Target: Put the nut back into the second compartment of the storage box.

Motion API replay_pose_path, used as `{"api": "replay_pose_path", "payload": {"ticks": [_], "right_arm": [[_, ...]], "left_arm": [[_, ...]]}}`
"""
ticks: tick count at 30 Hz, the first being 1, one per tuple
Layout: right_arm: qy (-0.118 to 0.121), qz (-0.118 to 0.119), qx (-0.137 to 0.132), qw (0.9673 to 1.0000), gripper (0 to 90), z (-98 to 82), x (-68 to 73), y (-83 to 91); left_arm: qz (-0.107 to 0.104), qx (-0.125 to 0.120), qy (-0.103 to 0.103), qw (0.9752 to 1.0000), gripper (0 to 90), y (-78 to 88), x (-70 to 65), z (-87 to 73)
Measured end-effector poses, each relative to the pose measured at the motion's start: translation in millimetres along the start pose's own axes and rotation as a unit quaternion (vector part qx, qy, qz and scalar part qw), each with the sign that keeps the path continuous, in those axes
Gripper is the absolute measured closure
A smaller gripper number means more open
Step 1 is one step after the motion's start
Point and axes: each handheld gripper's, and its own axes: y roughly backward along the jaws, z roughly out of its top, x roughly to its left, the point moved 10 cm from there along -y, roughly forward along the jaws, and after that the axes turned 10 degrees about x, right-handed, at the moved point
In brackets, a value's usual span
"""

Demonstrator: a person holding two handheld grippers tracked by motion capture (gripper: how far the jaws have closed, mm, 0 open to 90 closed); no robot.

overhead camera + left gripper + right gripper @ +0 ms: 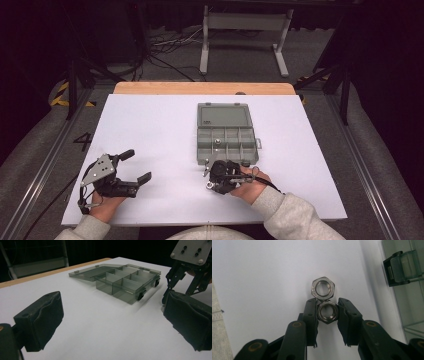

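The right gripper [327,312] is down on the white table [150,130], just near of the open grey organiser box [226,134], and its jaws are clamped on a steel hex nut [327,311]. The pads press on two opposite flats, the nut lying flat with its hole facing up. That is a firm pinch, by the look of it.

Here is the catch: a second nut [323,288] lies right against the held one, on the far side of the fingertips, straight ahead along the line the jaws point. The two touch edge to edge. So I would say any push forward shoves the spare along the table, while a straight lift ought to leave it where it is.

The box's compartments sit just beyond and a little right of the right gripper, its latch [402,267] close by the jaws. From here the carry into a compartment looks short, up and over the near wall.

Over on the near left, the left gripper [135,167] rests with its jaws spread wide, nothing between them, well apart from both nuts. The right hand [250,182] is plainly the nearer one.
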Motion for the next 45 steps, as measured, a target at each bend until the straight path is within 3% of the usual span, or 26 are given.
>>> {"api": "replay_pose_path", "payload": {"ticks": [8, 19, 30, 35, 45], "right_arm": [[-0.002, -0.008, -0.009, 0.9999, 70.2, -0.5, -1.0, 13.6], [-0.014, -0.028, -0.048, 0.9984, 70.0, 9.3, -20.6, 59.1], [-0.025, -0.047, -0.063, 0.9966, 70.0, 21.8, -54.1, 84.6], [-0.036, -0.06, -0.067, 0.9953, 70.0, 29.3, -77.4, 94.3], [-0.057, -0.079, -0.069, 0.9928, 70.0, 37.8, -112.6, 100.7]], "left_arm": [[0.0, 0.0, 0.001, 1.0, 3.6, -0.1, 0.1, 0.1], [-0.002, 0.002, 0.001, 1.0, 3.7, -0.7, -0.5, -0.4], [-0.002, 0.004, -0.002, 1.0, 3.6, -1.6, 0.0, -0.7], [-0.001, 0.002, -0.001, 1.0, 3.7, -1.8, 0.2, -0.7], [-0.002, 0.004, -0.001, 1.0, 3.6, -1.0, 0.4, -1.0]]}}
